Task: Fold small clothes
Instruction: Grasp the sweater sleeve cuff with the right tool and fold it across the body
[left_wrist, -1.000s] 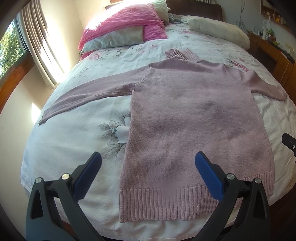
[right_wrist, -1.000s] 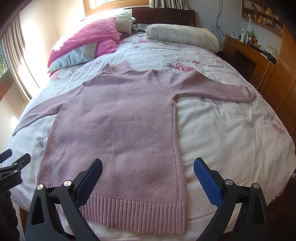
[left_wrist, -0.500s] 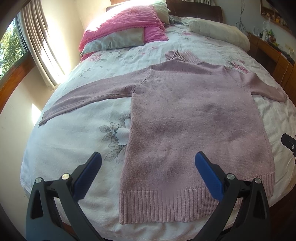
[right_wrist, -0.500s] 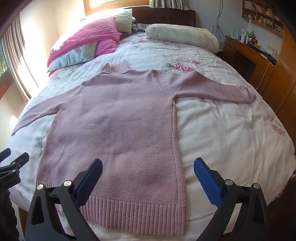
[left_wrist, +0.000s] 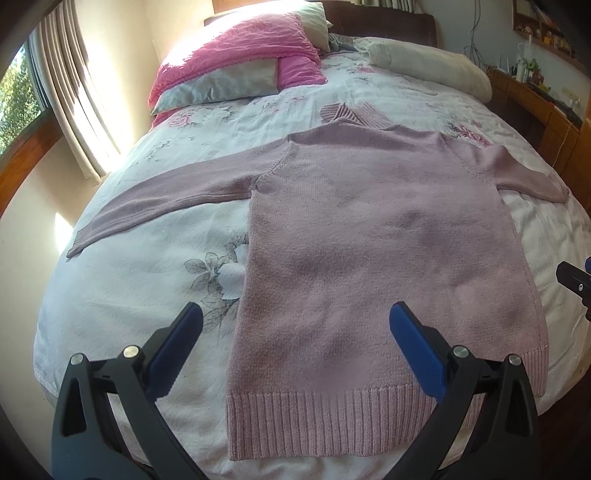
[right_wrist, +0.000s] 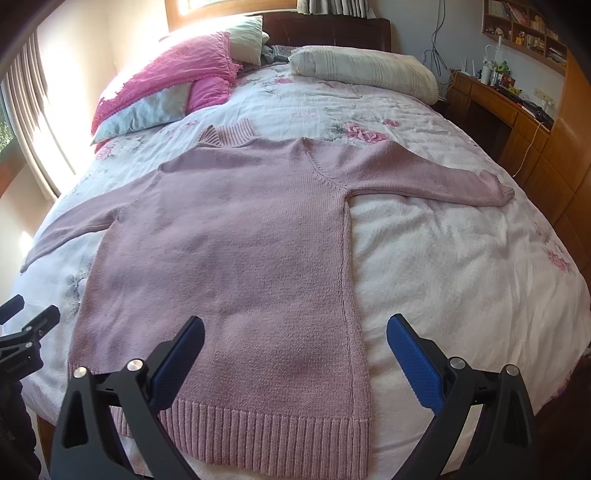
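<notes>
Sunlight from a curtained window (left_wrist: 62, 99) off to the left tongs' outer side falls across a bed (left_wrist: 122, 295) covered in a white quilt printed with grey and pink flowers. Spread flat on it lies a dusty-pink knitted sweater (left_wrist: 369, 240), its long axis running straight away from both tongs: the ribbed hem (right_wrist: 273, 432) sits nearest, under the fingertips, and the ribbed turtleneck collar (right_wrist: 231, 134) points toward the headboard (right_wrist: 332, 31). The two sleeves stretch out sideways, one past the left tongs' side, the other past the right tongs' side, so the garment forms a broad T.

Beyond the collar rest a bright pink pillow (right_wrist: 177, 74), a grey-blue one beneath it, and a long cream pillow (right_wrist: 362, 72). A wooden desk (right_wrist: 495, 99) and shelves stand beyond the right tongs' outer side.

The left tongs (left_wrist: 295, 325) hover over the hem's left corner with jaws spread wide and nothing between them. The right tongs (right_wrist: 295, 332) hover over the hem's right corner, likewise spread wide and empty. The knit looks smooth, with faint darker mottling across the body.
</notes>
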